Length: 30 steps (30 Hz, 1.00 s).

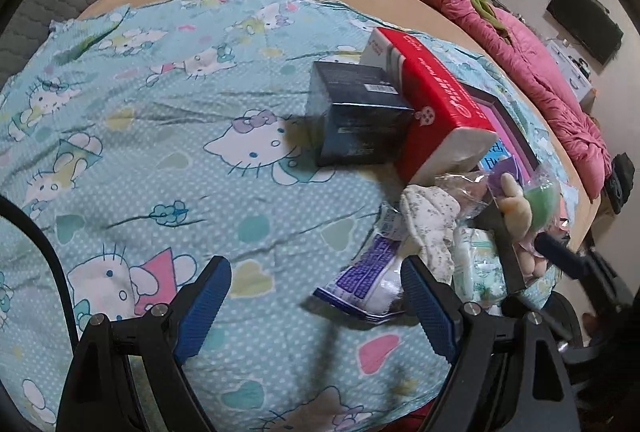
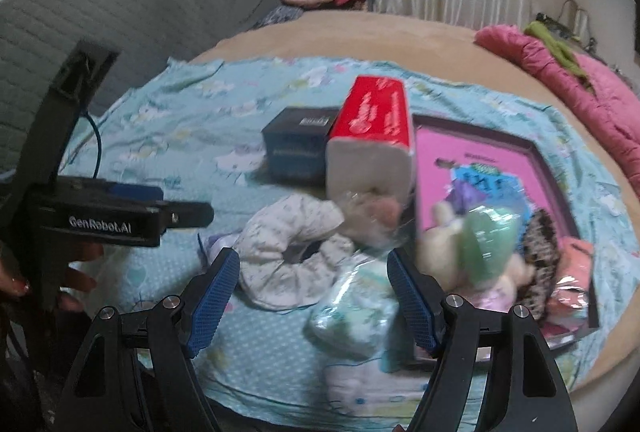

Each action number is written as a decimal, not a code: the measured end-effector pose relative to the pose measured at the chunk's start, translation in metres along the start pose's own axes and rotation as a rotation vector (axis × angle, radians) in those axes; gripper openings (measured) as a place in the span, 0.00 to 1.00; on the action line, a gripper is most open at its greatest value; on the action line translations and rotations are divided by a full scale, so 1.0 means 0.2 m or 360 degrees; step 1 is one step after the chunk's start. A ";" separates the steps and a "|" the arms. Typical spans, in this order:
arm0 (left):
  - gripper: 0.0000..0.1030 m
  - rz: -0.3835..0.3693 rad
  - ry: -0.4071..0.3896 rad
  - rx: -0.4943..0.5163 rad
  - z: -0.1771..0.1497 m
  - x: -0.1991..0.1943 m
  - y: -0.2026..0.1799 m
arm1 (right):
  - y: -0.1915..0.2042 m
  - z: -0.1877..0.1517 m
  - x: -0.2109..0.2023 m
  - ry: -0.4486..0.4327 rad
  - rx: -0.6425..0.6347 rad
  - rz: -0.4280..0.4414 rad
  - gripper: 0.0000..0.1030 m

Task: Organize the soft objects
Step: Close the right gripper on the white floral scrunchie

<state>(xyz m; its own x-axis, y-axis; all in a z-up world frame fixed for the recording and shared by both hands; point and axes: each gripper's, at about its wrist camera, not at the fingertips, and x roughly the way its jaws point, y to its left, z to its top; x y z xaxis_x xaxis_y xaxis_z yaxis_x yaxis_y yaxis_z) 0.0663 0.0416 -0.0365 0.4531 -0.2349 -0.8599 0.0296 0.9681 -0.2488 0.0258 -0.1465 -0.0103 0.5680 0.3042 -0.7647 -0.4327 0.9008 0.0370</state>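
- Left wrist view: left gripper [image 1: 316, 296] jaws spread wide, holding nothing, over dotted cat-print sheet [image 1: 160, 160].
- Right gripper [image 2: 313, 290] released; crinkled fabric scrunchie [image 2: 288, 256] at 11 o'clock.
- "GenRobot.AI" readable.

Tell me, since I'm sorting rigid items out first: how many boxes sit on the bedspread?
2. The dark blue box stands mid-spread, and the red tissue box leans against its right side. More could be hidden under the soft pile.

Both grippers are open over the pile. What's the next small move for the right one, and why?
Probably ease the right gripper forward and down onto the wrapped soft pack: it lies between the open fingers, nearest of the pile, with the white scrunchie just left.
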 end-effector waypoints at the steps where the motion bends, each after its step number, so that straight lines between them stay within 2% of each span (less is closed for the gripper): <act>1: 0.84 -0.0015 0.0002 -0.0010 0.00 0.00 0.01 | 0.01 0.00 0.02 0.0011 -0.0011 0.0011 0.75; 13: 0.84 -0.0101 0.0041 -0.0011 -0.01 0.05 0.04 | 0.09 0.00 0.24 0.0087 -0.0057 0.0087 0.75; 21: 0.84 -0.0138 0.0061 0.0017 -0.01 0.07 0.04 | 0.09 0.01 0.34 0.0113 -0.0039 0.0138 0.51; 24: 0.84 -0.0143 0.0067 0.0041 -0.02 0.08 0.03 | 0.07 0.01 0.35 0.0111 -0.0038 0.0146 0.37; 26: 0.84 -0.0164 0.0069 0.0059 -0.02 0.09 0.02 | 0.06 0.01 0.36 0.0126 -0.0044 0.0145 0.21; 30: 0.84 -0.0202 0.0078 0.0123 -0.03 0.12 -0.02 | -0.01 0.02 0.31 0.0089 -0.0010 0.0152 0.15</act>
<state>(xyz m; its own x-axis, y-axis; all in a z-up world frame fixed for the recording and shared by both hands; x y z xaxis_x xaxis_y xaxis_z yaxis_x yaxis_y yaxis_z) 0.0718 0.0307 -0.0585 0.3972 -0.3578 -0.8451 0.1533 0.9338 -0.3233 0.0645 -0.1287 -0.0559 0.4838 0.3707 -0.7928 -0.4876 0.8664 0.1076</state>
